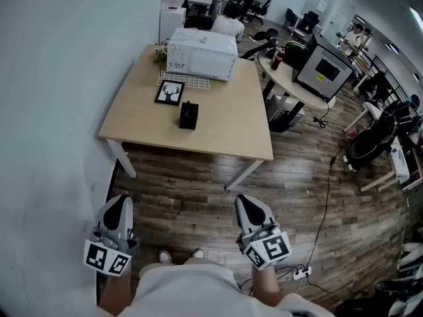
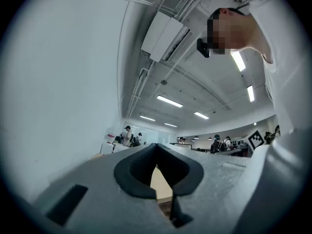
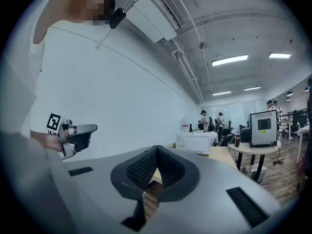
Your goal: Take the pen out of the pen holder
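Note:
A black pen holder (image 1: 189, 115) stands near the middle of the light wooden table (image 1: 225, 134). It is too small here to make out a pen in it. Both grippers are held low by the person's body, well short of the table over the wooden floor. My left gripper (image 1: 117, 207) is shut with nothing in it, and its tips (image 2: 157, 147) meet. My right gripper (image 1: 246, 203) is also shut and empty, its ribbed pads (image 3: 156, 150) closed together. The right gripper view shows the left gripper (image 3: 73, 135) off to its left.
A white boxy appliance (image 1: 201, 53), a white grid tray (image 1: 183, 80) and a framed picture (image 1: 170, 92) share the table. A round table (image 1: 291, 78) with a dark box stands to the right. A power strip (image 1: 301, 273) and cable lie on the floor. A white wall runs along the left.

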A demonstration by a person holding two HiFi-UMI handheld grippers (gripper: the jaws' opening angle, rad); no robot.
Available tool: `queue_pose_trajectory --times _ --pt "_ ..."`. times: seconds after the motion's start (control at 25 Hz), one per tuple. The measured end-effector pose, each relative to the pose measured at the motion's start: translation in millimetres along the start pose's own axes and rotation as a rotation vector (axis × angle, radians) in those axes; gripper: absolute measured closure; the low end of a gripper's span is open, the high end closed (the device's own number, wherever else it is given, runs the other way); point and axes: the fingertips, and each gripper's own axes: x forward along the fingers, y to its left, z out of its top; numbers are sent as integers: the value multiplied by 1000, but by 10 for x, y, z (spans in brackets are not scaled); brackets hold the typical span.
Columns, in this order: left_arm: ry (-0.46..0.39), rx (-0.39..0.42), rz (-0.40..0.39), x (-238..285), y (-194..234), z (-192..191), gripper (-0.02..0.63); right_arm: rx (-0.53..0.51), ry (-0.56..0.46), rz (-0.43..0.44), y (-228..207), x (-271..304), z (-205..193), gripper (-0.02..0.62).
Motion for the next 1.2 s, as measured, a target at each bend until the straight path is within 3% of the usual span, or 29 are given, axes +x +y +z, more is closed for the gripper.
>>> queue_pose_trajectory --times 0.6,0.84,0.92,1.08,1.2 --pt "-17 -10 -34 279 -108 -41 592 -27 -8 0 -152 65 107 595" --pt "-18 -6 -29 289 -116 -65 592 -17 -57 85 -91 94 171 592" --pt "-17 -2 -19 269 -119 -58 592 6 -93 94 -146 62 245 410" --pt "-6 -1 -3 245 -170 -82 592 25 -176 35 -404 -82 384 350" --pt "3 3 7 242 -240 -114 592 27 -204 15 -541 -185 398 265"
